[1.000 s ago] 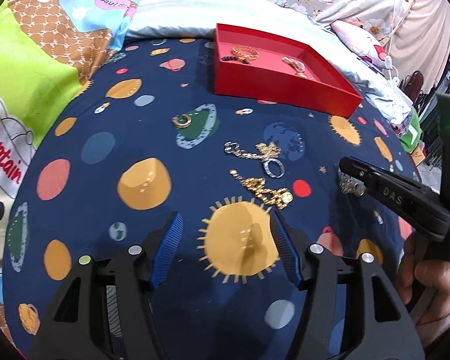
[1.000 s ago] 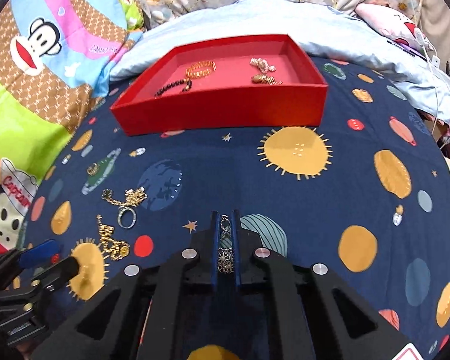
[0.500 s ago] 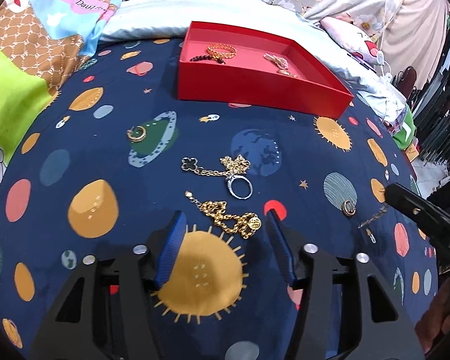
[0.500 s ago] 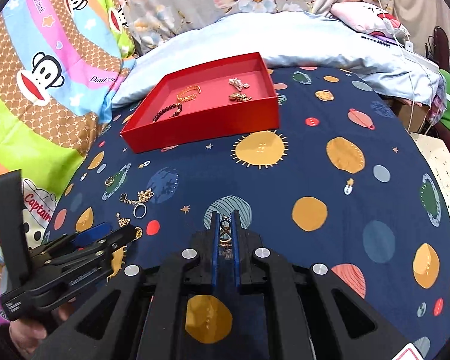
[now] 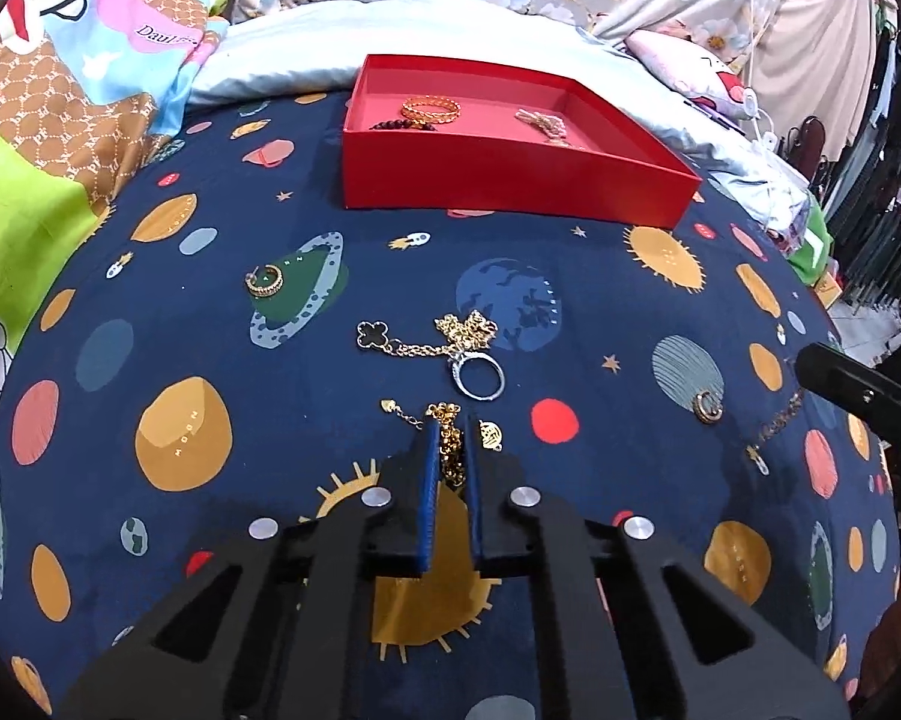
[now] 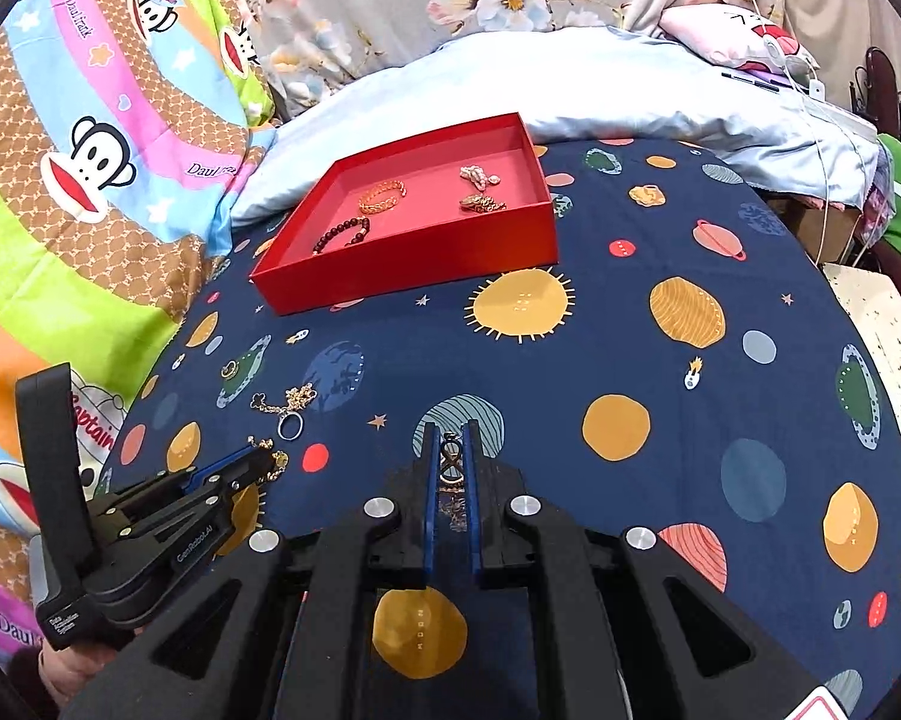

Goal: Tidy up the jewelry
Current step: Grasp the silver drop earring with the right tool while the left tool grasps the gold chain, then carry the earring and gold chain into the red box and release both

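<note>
A red tray (image 5: 510,180) (image 6: 414,258) sits at the far side of the blue planet-print bedspread and holds a gold bangle (image 5: 431,108), a dark bead bracelet and two small pieces. My left gripper (image 5: 450,426) (image 6: 267,462) is shut on a gold chain (image 5: 450,450) that lies on the bedspread. My right gripper (image 6: 450,429) is shut on a dark filigree earring (image 6: 450,459) and holds it above the spread. A clover chain bracelet (image 5: 426,342), a silver ring (image 5: 480,375), a gold hoop (image 5: 265,282) and a small gold earring (image 5: 708,407) lie loose.
A thin dark chain (image 5: 777,420) lies at the right, by the right gripper's body (image 5: 858,396). Cartoon-print pillows (image 6: 90,150) rise at the left, a pale blue quilt (image 6: 570,102) behind the tray. The bed edge drops off at the right.
My left gripper has moved forward and shut on the gold chain; it was open before. My right gripper has risen and pulled back with the earring still in it.
</note>
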`<state>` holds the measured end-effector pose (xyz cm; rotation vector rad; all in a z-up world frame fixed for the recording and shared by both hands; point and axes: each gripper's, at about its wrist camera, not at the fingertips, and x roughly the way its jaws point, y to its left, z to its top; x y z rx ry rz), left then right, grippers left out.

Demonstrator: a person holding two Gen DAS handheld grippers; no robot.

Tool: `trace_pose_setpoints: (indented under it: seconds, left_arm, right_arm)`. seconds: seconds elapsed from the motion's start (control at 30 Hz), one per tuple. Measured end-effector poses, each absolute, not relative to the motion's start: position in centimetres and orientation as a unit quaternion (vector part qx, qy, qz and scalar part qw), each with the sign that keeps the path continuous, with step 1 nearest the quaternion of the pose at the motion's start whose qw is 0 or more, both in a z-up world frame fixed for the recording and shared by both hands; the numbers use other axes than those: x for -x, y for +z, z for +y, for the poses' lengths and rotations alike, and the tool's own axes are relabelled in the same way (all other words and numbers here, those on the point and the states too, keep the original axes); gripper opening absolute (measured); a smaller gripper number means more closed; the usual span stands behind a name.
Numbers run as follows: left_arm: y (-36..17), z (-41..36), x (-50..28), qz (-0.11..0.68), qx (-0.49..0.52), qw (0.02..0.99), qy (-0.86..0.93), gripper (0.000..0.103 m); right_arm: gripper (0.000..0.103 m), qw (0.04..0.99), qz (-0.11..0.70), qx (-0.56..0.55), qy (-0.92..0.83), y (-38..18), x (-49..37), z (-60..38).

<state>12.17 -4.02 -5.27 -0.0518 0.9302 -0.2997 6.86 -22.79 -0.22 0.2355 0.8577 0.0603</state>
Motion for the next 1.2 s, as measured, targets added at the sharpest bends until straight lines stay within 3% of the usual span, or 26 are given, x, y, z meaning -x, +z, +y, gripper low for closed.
trace_pose_setpoints:
  seconds: [0.3,0.77,1.2]
  left_arm:
    - [-2.9,-2.0,-10.7,0.438,0.054,0.882,-0.163,0.007]
    - [5.5,-0.2,-9.3,0.370,0.072,0.905,-0.195,0.007]
    - [11.0,-1.6,-14.7,0.319,0.066,0.920,-0.219,0.007]
  right_arm:
    - [0.007,0.906,0.407,-0.112,0.037,0.8,-6.5,-22.4]
    - [0.007,0.921,0.370,-0.102,0.067,4.9,-5.8,-20.8]
    - [0.007,0.933,0.337,-0.092,0.091,9.1,-11.3,-21.9]
